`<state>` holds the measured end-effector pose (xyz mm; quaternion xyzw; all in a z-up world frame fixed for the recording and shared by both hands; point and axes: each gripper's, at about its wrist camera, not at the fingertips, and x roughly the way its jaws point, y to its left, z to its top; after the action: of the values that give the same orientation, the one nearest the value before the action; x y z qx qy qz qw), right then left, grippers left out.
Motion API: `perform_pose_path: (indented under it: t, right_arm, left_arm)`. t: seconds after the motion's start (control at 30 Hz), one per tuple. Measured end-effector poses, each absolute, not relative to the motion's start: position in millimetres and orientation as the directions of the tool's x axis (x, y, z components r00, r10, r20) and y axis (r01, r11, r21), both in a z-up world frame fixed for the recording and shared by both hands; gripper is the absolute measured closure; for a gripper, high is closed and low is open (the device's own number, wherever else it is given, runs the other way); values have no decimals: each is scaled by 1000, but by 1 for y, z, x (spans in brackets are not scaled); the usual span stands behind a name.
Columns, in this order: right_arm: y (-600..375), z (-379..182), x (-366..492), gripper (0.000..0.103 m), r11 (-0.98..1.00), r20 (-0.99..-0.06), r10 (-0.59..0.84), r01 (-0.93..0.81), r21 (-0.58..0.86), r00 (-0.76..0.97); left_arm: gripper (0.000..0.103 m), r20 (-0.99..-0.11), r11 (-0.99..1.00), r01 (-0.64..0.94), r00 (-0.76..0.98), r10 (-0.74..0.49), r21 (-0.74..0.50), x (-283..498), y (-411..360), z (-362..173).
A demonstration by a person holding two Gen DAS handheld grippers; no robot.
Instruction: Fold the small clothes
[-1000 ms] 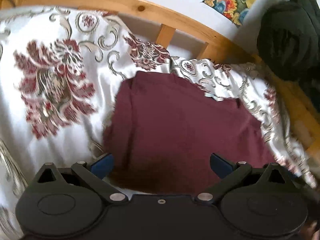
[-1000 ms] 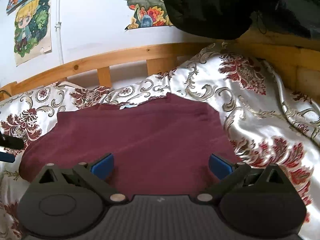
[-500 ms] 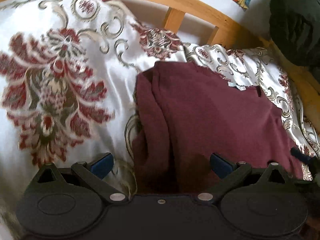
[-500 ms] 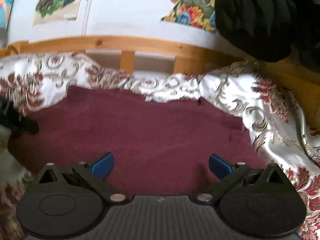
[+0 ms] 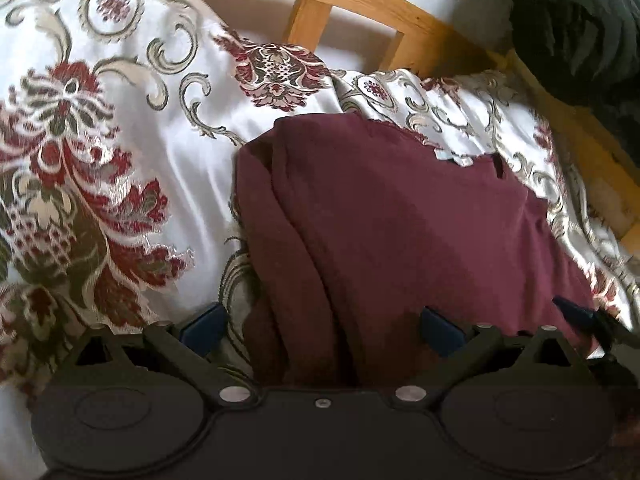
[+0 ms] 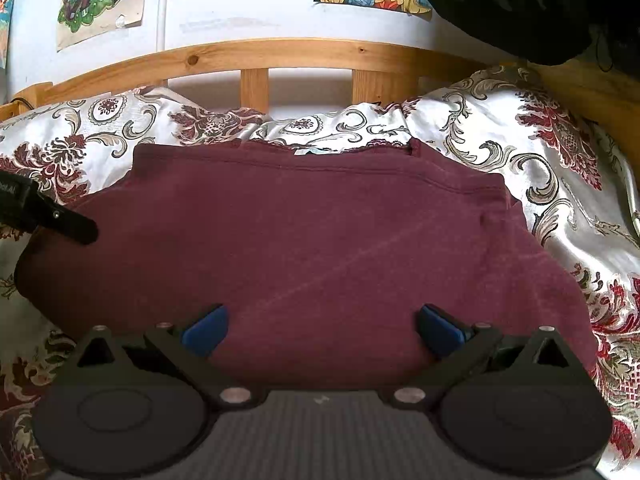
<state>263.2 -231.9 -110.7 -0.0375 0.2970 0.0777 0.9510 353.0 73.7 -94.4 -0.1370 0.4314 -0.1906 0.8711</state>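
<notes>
Maroon garment (image 6: 320, 240) lies spread on the patterned bedspread (image 6: 560, 168), filling the centre of the right wrist view; hemmed band runs along its top edge, pale label just beyond it. In the left wrist view the same garment (image 5: 400, 232) fills centre and lower right, with long folds bunched down its left edge.

Judged: soft knit, light, limp; it will drape and sag once lifted, and the satin-looking bedspread may let it slide. Best holds look like the hemmed edge or the corners, pinching both layers.

Left gripper (image 5: 322, 326): jaws wide apart, holding nothing, straddling the bunched left edge. Right gripper (image 6: 322, 326): jaws also spread, empty, over the near middle.

Wooden bed rail (image 6: 280, 52) across the top; dark bundle (image 6: 540, 0) upper right.
</notes>
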Motion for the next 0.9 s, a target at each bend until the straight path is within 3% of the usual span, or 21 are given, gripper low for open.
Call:
perform_pose_path:
  t: [0.27,0.33,0.43,0.57,0.73,0.9]
  right_arm:
    - [-233,-110,263,0,985,-571,131,-169,-15,810]
    - [-233,-110,263,0,986,-571,125,-168,-22,811]
    - [-230,-111,262,0,985,-570,115,-166,-38,814]
    - [-233,-108,262,0,984,-582,134,-178,-19,802]
    - [-244,-77,258,0,967,-667,143,-247,-64,732]
    - [-280,-43,238,0,967,-632,71,-209,-146,772]
  left_arm:
    - [33,-708,885,188,539,-455,-426,351,74,-88]
    - [52,-719,888,158,535,-444,-431,352,77,-86]
    - [71,-731,880,98,518,-443,-464,355,81,-85]
    - [77,-745,898,91,526,-410,-430,356,69,-71]
    - [79,-752,903,53,535,-386,-426,358,53,-39]
    - [80,-753,916,142,530,-391,-375,365,17,10]
